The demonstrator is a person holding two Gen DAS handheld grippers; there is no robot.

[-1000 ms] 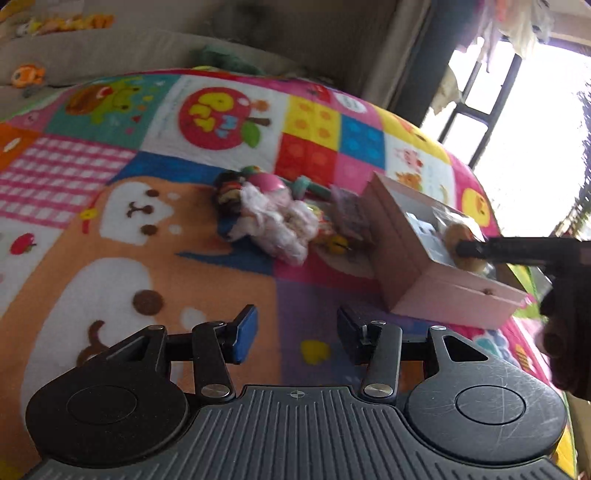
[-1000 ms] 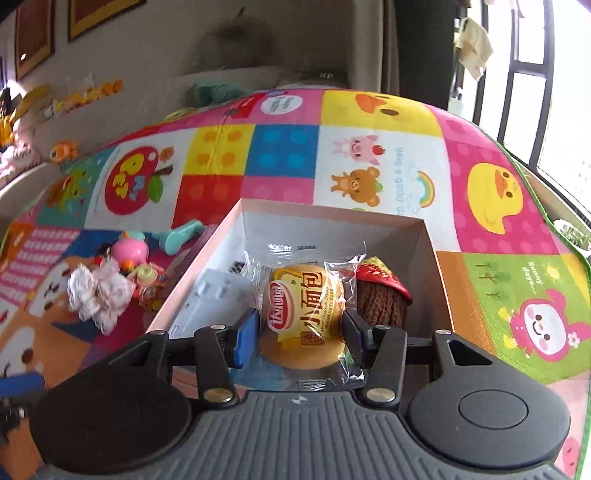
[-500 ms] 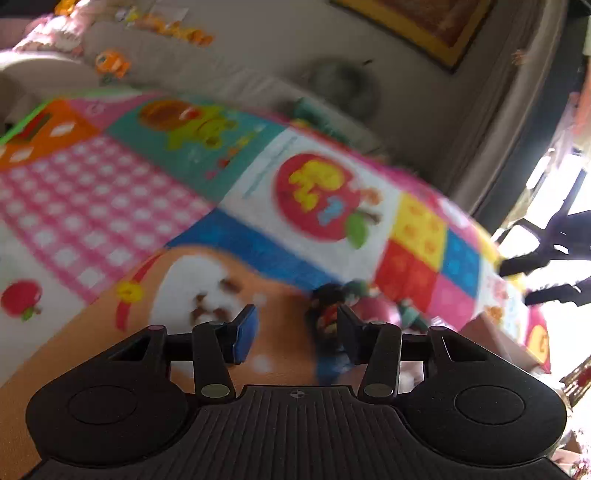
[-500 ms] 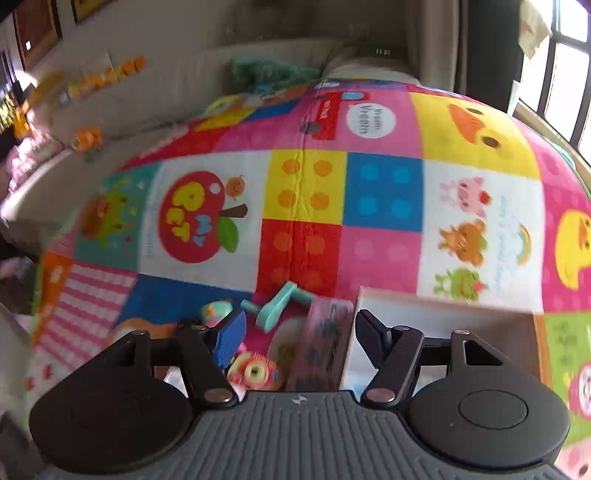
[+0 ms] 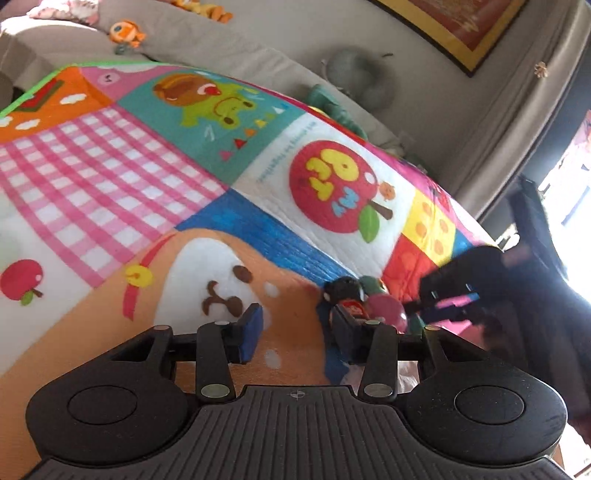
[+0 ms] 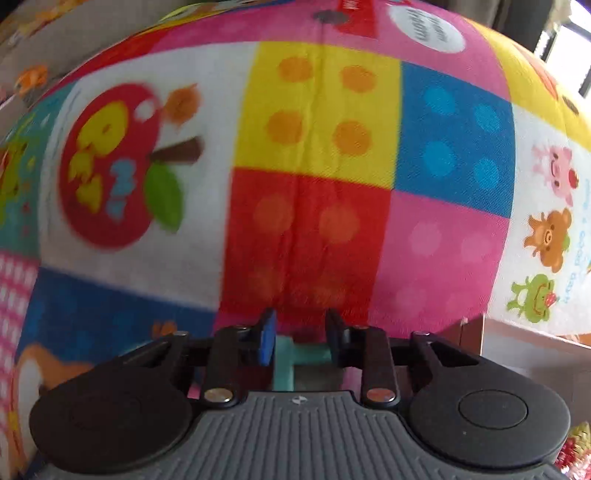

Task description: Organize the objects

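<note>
In the left wrist view my left gripper (image 5: 295,332) is open and empty, low over the colourful play mat (image 5: 147,177). Just beyond its right finger lies a toy pile: a small dark figure (image 5: 347,295) and a pink ball (image 5: 386,308). My right gripper (image 5: 448,299) shows there as a blurred black shape reaching into the pile. In the right wrist view my right gripper (image 6: 300,338) is low over the mat with a teal toy piece (image 6: 295,360) between its fingers; the jaws look partly closed around it, contact unclear.
The pink box's edge (image 6: 517,343) is at the right in the right wrist view. A grey sofa (image 5: 221,44) with an orange plush (image 5: 127,33) stands behind the mat. A shiny wrapped item (image 6: 576,450) sits at the lower right corner.
My right gripper left the box with the bread packet, moved left and down to the toy pile, and narrowed around the teal piece. My left gripper swung left and lower over the mat.
</note>
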